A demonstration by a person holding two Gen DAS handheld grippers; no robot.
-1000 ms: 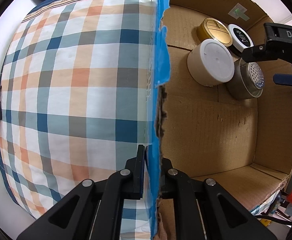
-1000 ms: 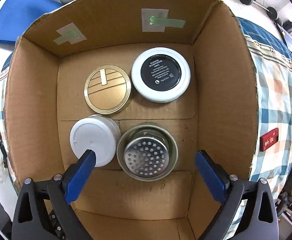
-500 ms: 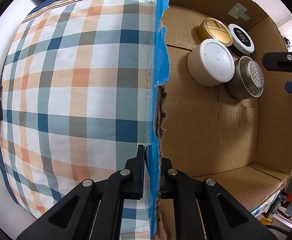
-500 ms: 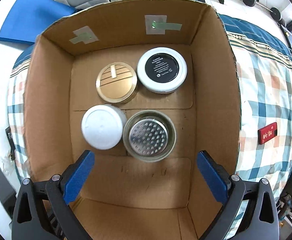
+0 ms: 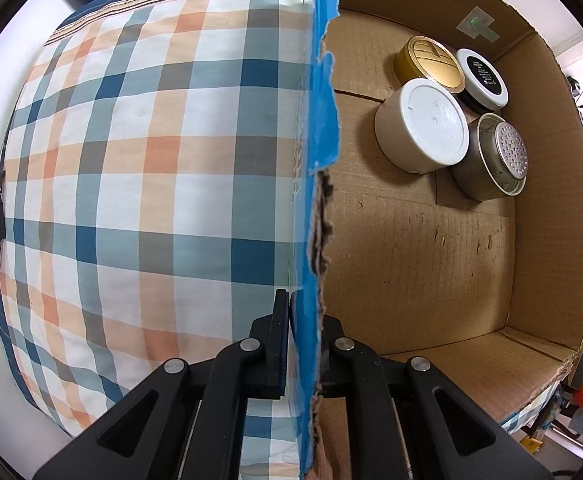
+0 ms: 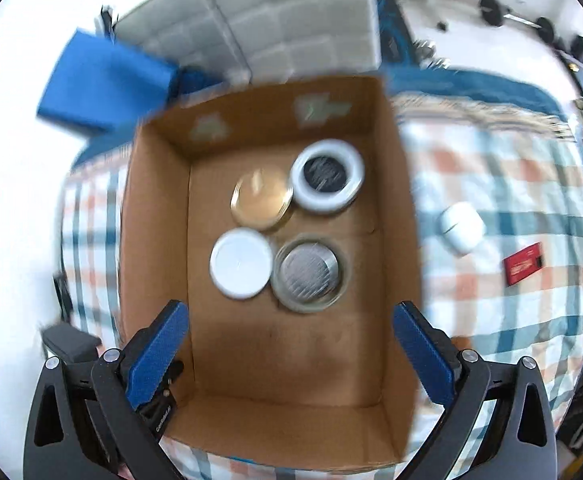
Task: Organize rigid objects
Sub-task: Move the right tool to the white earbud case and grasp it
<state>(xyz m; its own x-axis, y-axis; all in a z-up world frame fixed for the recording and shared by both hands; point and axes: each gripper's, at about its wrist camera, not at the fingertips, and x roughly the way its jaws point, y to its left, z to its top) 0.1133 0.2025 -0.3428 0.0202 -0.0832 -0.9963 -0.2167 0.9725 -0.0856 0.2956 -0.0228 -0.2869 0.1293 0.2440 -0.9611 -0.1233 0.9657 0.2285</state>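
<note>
White case (image 6: 461, 229) on the checked bed lies right of and beyond the wide-open right gripper (image 6: 289, 350), while the left gripper (image 5: 303, 344) clamps the box wall (image 5: 311, 200).

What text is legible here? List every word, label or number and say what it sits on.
None reads clearly.
Black-topped jar: white print, too small to read.
Red card on the checked cloth: print blurred.
Black device beside the right claw: white lettering, too small.

Bright white floor (image 6: 19, 128) — grey tufted seat (image 6: 291, 16), blue mat (image 6: 103, 84), a barbell (image 6: 519, 20) beyond.
</note>
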